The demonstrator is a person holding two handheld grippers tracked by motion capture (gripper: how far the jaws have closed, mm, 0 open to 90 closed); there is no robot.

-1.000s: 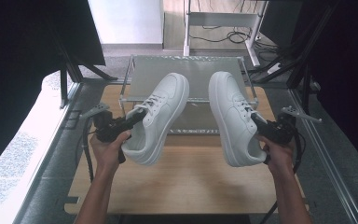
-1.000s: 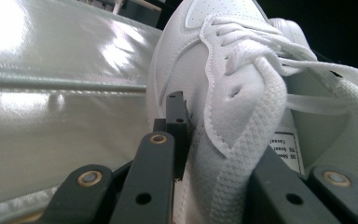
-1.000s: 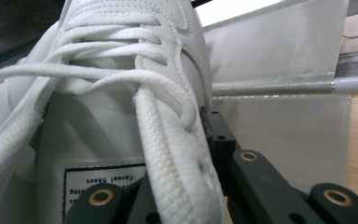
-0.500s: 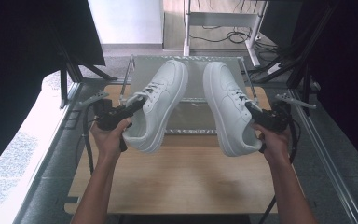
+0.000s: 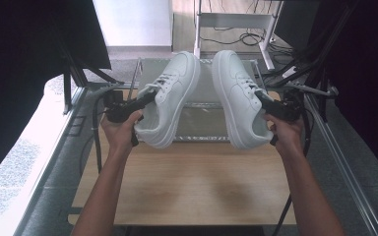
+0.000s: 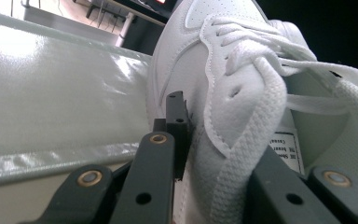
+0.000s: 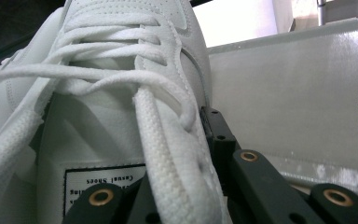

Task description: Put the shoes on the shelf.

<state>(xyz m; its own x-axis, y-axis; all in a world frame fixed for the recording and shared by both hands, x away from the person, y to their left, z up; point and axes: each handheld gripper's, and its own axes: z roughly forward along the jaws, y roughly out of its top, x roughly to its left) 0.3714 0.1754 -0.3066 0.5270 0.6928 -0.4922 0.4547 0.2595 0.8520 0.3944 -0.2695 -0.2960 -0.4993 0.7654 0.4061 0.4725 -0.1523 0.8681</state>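
Here each hand-held gripper (image 5: 147,100) (image 5: 262,96) holds a sneaker (image 5: 170,101) (image 5: 237,98) aloft.

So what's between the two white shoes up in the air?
Nothing. In the high view the gap between the left shoe and the right shoe is bare, with the see-through tray on the table below.

Two shoes are held up side by side above the tray (image 5: 197,129). The left shoe (image 5: 170,105) is kept left of the right shoe (image 5: 237,101). The tray is set on the surface (image 5: 192,191), at its far end.
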